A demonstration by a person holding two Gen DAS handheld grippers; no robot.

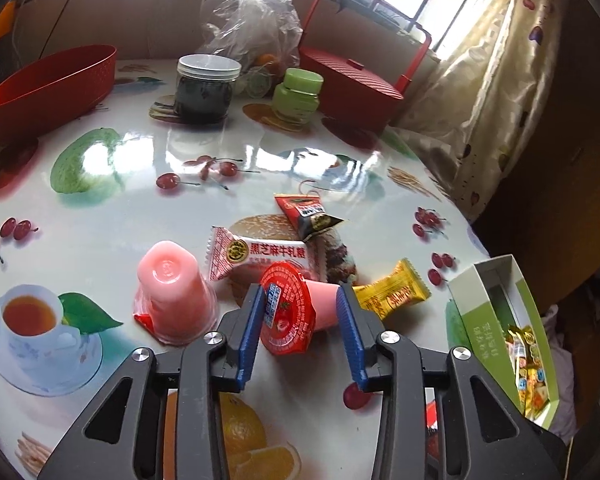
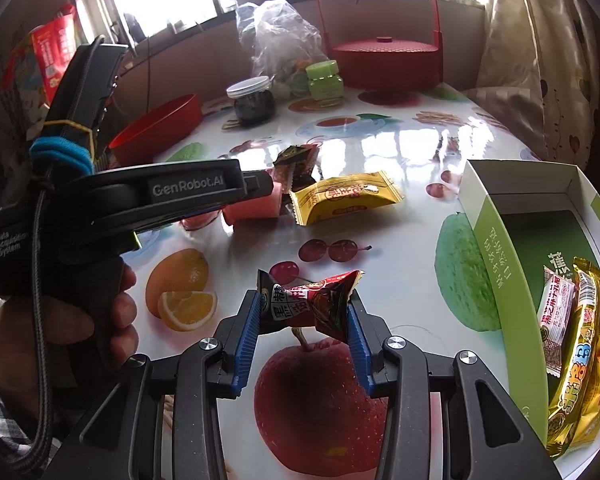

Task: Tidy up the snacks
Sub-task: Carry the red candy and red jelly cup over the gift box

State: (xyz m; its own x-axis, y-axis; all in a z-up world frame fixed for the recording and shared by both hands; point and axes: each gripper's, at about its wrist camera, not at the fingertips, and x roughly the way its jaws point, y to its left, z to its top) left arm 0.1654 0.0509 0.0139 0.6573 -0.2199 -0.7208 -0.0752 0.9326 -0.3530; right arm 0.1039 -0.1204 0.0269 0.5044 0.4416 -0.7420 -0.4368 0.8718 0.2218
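Observation:
A pink jelly cup [image 1: 296,312] with a red lid lies on its side between the blue pads of my left gripper [image 1: 298,296], and both pads touch it. A second jelly cup [image 1: 172,292] stands upside down to its left. Behind lie a white-and-red nougat packet [image 1: 260,258], a red-and-black packet [image 1: 306,214] and a yellow packet [image 1: 394,296]. My right gripper [image 2: 304,300] is shut on a red-and-black candy packet [image 2: 312,304], held above the table. The green-and-white box [image 2: 496,248] at the right holds several packets at its near end.
The fruit-print table [image 1: 148,200] carries a red oval basket [image 1: 52,88], a dark jar [image 1: 206,88], a green jar [image 1: 298,96], a clear plastic bag [image 1: 252,12] and a red lidded carrier [image 1: 348,80] at the back. A curtain [image 1: 492,100] hangs past the right edge.

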